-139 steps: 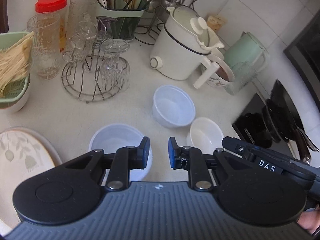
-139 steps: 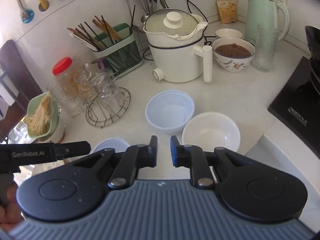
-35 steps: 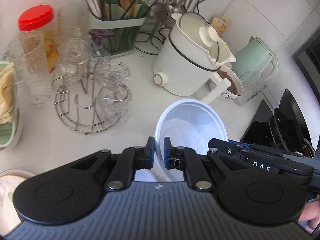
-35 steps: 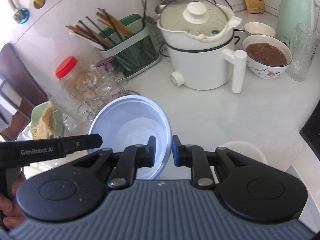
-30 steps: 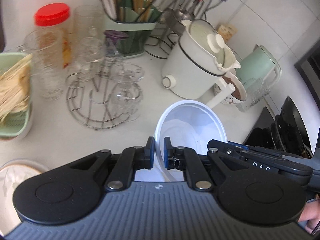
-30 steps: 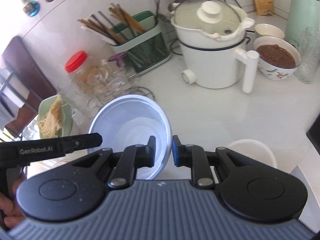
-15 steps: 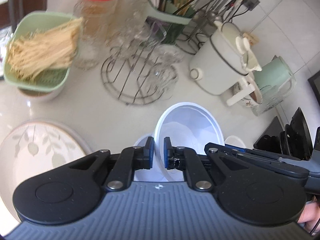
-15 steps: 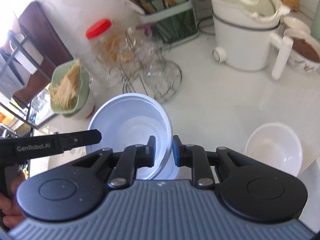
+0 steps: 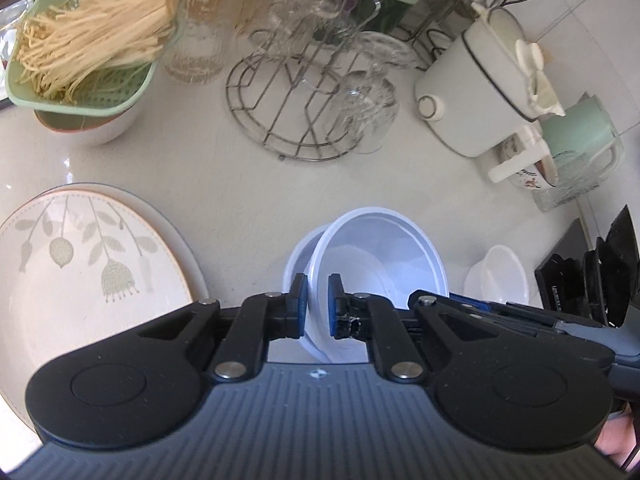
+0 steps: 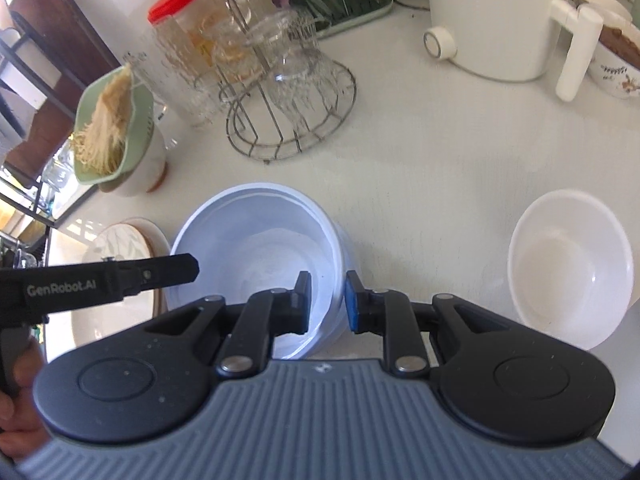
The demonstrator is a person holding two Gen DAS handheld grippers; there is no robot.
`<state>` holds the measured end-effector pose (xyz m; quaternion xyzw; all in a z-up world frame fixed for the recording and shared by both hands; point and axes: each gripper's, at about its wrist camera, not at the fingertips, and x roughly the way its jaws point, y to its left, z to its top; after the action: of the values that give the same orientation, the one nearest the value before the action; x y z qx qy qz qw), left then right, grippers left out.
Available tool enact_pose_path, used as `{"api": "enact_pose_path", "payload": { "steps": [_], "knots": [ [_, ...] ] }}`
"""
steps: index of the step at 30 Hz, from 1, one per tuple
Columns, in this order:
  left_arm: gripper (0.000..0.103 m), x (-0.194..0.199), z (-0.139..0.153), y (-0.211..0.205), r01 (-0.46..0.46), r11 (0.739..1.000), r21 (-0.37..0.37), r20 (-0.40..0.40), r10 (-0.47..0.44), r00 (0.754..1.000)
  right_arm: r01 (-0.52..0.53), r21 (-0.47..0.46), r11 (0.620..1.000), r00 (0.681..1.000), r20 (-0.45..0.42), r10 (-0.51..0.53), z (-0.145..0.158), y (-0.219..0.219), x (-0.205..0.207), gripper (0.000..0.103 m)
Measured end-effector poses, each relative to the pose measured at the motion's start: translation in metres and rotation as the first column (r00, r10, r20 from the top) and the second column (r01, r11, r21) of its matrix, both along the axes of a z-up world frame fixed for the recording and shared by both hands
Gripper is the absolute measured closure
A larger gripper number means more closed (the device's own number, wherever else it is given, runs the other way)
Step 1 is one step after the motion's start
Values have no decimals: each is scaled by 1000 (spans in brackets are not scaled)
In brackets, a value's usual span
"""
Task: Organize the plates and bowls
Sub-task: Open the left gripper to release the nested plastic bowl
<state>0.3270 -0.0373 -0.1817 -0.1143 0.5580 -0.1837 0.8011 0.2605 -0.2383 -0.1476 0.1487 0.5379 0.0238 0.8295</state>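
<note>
My left gripper (image 9: 318, 306) and my right gripper (image 10: 328, 300) are each shut on the rim of the same pale blue plastic bowl (image 9: 380, 256), on opposite sides. The held bowl (image 10: 256, 248) sits tilted into a second blue bowl (image 9: 298, 258) that stands on the white counter. A white bowl (image 10: 568, 260) stands to the right; it also shows in the left wrist view (image 9: 500, 276). A large leaf-pattern plate (image 9: 80, 264) lies at the left.
A wire glass rack (image 9: 304, 92) with glasses, a green colander of noodles (image 9: 80, 52), a white electric pot (image 10: 496, 20) and a mint kettle (image 9: 580, 132) stand behind. A black stove (image 9: 592, 276) is at the right edge.
Both grippers carried the blue bowl left and down from mid-counter. It now rests partly inside the second blue bowl beside the plate.
</note>
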Motion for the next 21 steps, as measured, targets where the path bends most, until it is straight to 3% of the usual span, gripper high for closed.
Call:
{"api": "enact_pose_path", "payload": {
  "steps": [9,11,16,21],
  "knots": [
    [90,-3,-7,-2,18,999,31,-13,-18,1000,23,35,999,1000,5,-24,-7,-5,-2,81],
    [85,-5,-4,0,18,999,36,-7,-18,1000,40,33,999,999,13,-40,-5,-6,-3,73],
    [75,-11,12,5,17,999,31,29,-18,999,62,32,998,996,68,-64,10,-6,-9,69],
    [73,-19,36,2,38,999,13,99,-39,994,69,20,997,987,147,-71,32,-6,-20,69]
  ]
}}
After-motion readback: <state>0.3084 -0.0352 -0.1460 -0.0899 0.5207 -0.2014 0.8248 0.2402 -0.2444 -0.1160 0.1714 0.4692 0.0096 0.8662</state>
